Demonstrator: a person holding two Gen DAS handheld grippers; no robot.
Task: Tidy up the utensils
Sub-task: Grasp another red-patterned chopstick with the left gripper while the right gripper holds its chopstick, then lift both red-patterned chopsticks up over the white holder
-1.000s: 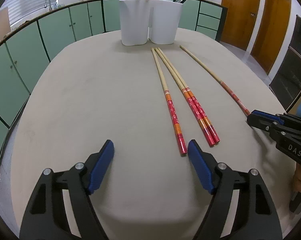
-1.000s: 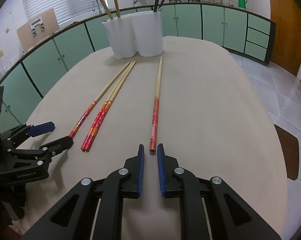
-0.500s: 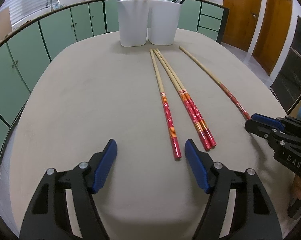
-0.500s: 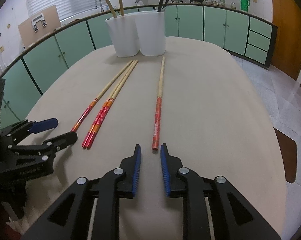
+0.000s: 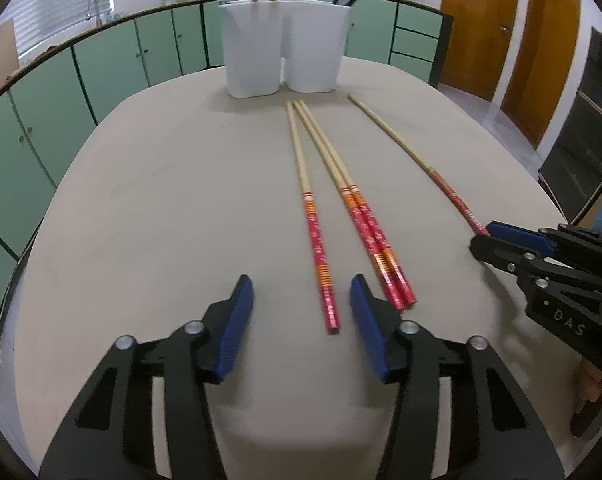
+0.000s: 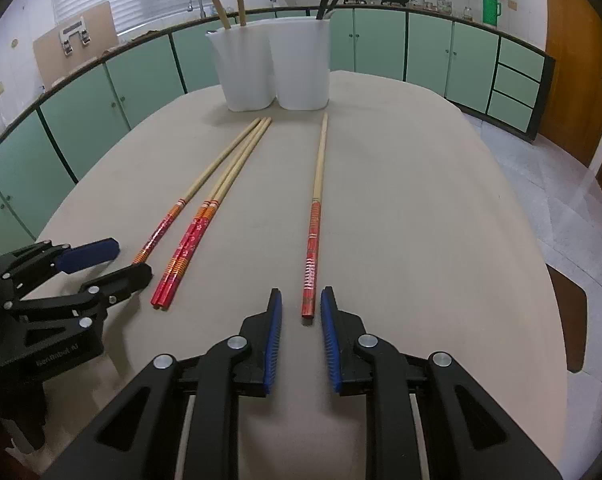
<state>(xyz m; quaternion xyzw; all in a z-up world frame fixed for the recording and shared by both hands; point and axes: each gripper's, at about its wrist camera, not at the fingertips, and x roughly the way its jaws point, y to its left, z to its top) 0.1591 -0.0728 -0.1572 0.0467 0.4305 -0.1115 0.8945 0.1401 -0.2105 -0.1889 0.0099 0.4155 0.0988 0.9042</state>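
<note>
You have four chopsticks (image 5: pixel 316 236) flat on the table (image 5: pixel 161 208), before two white holders (image 5: pixel 285 62). Your left gripper (image 5: pixel 301 312), just closing, straddles one untouched; your right gripper (image 6: pixel 301 320) stands slightly open, empty.

Left tongs (image 5: pixel 301 308) narrowed around the single chopstick (image 5: pixel 319 248) end — not yet pressing, right tongs (image 6: pixel 299 312) slightly wider.

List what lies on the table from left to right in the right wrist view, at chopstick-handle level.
Left gripper → single chopstick → touching chopstick pair → lone chopstick, its red end between the right gripper's open pads.
</note>
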